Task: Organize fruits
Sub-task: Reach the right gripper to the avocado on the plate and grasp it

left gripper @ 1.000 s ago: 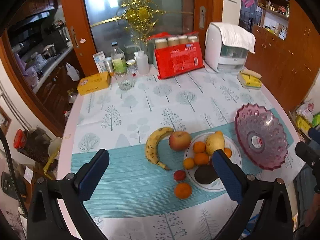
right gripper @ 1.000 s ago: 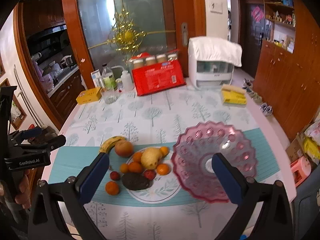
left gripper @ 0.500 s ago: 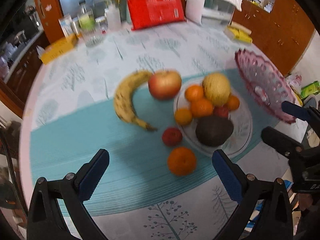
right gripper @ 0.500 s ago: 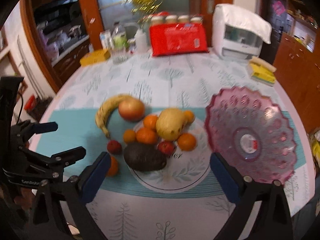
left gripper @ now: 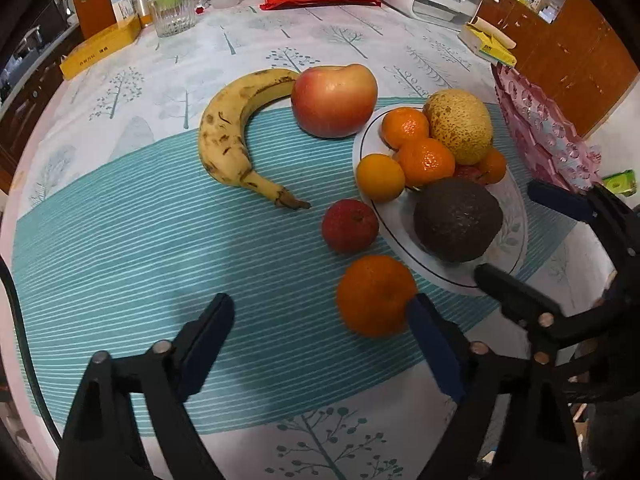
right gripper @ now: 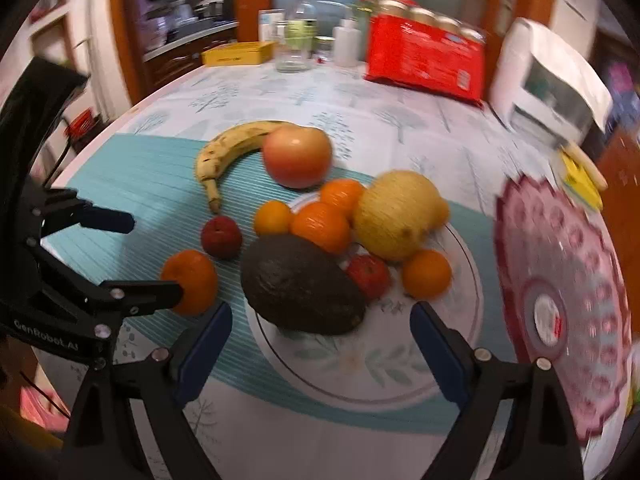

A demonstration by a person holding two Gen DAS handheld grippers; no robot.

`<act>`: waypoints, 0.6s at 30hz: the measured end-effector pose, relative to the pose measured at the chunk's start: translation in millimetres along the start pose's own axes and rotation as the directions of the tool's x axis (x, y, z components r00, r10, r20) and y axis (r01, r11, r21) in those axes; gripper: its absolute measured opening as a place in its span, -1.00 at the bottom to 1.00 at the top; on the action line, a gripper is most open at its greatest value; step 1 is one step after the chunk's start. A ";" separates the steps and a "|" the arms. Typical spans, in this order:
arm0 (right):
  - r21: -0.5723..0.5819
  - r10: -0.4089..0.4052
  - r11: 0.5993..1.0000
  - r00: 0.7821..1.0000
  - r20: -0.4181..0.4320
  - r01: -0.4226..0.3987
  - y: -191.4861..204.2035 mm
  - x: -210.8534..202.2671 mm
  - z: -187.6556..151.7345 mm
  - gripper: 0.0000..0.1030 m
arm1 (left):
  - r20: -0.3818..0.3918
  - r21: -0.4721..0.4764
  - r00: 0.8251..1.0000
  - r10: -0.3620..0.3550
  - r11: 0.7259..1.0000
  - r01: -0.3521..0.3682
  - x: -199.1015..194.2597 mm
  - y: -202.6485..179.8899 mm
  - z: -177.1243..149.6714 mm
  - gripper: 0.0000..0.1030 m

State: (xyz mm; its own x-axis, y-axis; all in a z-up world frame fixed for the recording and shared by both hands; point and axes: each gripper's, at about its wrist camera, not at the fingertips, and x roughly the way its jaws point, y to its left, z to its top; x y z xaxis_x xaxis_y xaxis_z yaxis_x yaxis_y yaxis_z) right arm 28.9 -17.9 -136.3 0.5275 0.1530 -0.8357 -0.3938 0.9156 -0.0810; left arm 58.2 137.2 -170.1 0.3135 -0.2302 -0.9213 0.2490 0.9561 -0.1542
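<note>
Both your grippers have dropped from a high look over the table to just above the fruit, and their jaws have just been closing a little while still standing apart. Your left gripper point(left gripper: 320, 344) now frames the loose mandarin point(left gripper: 374, 295) on the teal cloth; its right pad sits just beside the fruit, the left pad well clear, so nothing is clamped yet. Your right gripper point(right gripper: 320, 344) hangs over the near rim of the white plate point(right gripper: 360, 364), the dark avocado point(right gripper: 300, 284) just beyond its open jaws, not gripped. That suggests two picks are being lined up at once, likely for the pink glass bowl point(right gripper: 560, 312) on the right, which looks empty.

The banana point(left gripper: 232, 136), apple point(left gripper: 334, 100) and small red fruit point(left gripper: 350, 226) lie loose on the cloth, left of the plate. The right view is motion-blurred, and the bowl is cut off at its edge. Whether the left pad touches the mandarin's skin, you cannot tell.
</note>
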 end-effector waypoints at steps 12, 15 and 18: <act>-0.210 0.039 0.977 0.999 0.001 -0.038 13.7 27.7 9.1 0.47 | -0.004 -0.030 1.000 0.009 1.000 -0.010 -7.2 9.4 1.7 0.64; -0.257 0.032 0.966 0.999 0.011 -0.028 19.9 33.4 7.3 0.29 | -0.009 -0.047 1.000 -0.004 0.999 0.003 -8.3 9.8 0.2 0.64; -0.270 0.024 0.963 1.000 0.015 -0.019 23.0 35.1 7.6 0.23 | -0.013 -0.058 1.000 -0.015 0.998 0.014 -9.0 8.0 -0.6 0.64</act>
State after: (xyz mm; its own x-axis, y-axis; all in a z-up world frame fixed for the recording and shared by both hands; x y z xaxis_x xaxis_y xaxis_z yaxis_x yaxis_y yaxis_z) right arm 44.1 11.5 -163.4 0.5287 0.1806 -0.8294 -0.5928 0.7779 -0.2086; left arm 56.8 146.9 -163.3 0.2977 -0.2421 -0.9235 0.2003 0.9616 -0.1875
